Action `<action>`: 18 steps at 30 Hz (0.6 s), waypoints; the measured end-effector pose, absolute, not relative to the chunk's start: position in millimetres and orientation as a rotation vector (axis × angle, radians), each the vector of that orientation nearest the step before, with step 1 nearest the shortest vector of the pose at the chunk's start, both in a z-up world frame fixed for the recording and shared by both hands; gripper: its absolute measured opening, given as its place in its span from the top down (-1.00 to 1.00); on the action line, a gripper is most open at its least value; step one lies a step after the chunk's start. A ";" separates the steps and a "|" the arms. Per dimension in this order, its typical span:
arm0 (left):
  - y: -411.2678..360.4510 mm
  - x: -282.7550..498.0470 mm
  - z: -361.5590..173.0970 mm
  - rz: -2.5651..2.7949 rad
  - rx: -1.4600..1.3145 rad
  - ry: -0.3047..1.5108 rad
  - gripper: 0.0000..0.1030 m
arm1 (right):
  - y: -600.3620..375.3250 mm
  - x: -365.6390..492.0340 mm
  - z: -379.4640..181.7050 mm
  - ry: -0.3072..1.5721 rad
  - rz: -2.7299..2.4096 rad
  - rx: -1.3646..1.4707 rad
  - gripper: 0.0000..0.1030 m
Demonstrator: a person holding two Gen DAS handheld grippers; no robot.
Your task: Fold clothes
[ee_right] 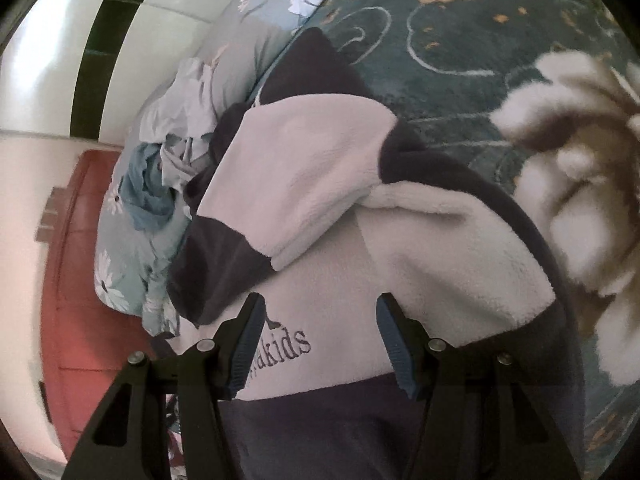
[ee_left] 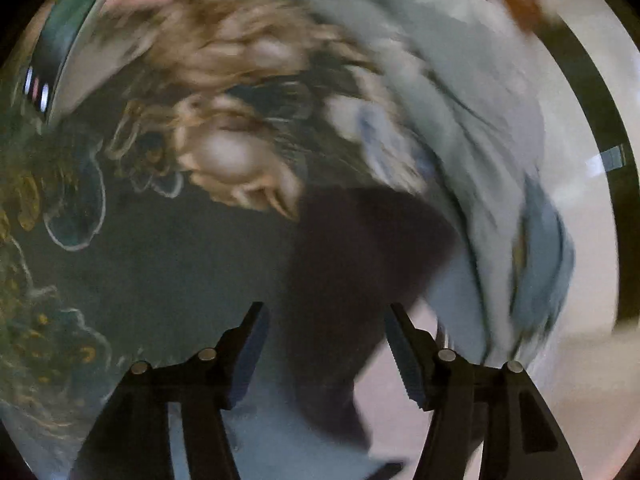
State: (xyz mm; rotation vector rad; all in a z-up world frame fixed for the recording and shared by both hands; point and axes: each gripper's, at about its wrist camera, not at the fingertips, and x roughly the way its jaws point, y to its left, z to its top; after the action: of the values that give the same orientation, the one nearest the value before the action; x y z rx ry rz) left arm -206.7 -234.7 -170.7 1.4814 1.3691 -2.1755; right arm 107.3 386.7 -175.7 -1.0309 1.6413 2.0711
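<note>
The left gripper point(ee_left: 326, 344) hangs spread and empty over a blurred dark garment. The right gripper point(ee_right: 320, 340), also spread, hovers over the fleece top point(ee_right: 328, 208) on the blanket point(ee_right: 460, 60): soft, light, floppy, probably best pinched at a hem.

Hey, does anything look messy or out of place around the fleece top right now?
Yes. Beside the fleece top, a bundle of light blue clothes lies crumpled on the floral bedding, unfolded. The top's sleeve is doubled over its body. Both grippers, left and right, are open and holding nothing. The left view is motion-blurred.
</note>
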 end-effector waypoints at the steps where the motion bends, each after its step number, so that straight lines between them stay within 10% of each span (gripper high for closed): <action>1: -238.0 -210.0 -180.0 -2.117 1.474 1.438 -0.24 | 386.9 107.6 -176.2 1.645 2.069 -1.030 -0.15; 9: -222.1 -229.7 -198.4 -2.070 1.513 1.353 -0.18 | 388.7 111.0 -179.1 1.702 2.040 -0.995 -0.15; 12: -213.2 -238.2 -191.0 -2.120 1.565 1.344 0.85 | 390.5 110.7 -181.6 1.720 2.032 -0.982 -0.15; 18: -201.9 -234.6 -140.9 -2.298 1.437 1.188 0.88 | 392.9 111.7 -185.9 1.752 2.027 -0.965 -0.15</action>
State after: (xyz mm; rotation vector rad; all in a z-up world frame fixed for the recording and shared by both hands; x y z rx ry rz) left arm -234.6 -201.9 -140.9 1.4368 1.1884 -2.2984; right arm 111.7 392.9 -185.9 -0.9645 1.7518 2.0274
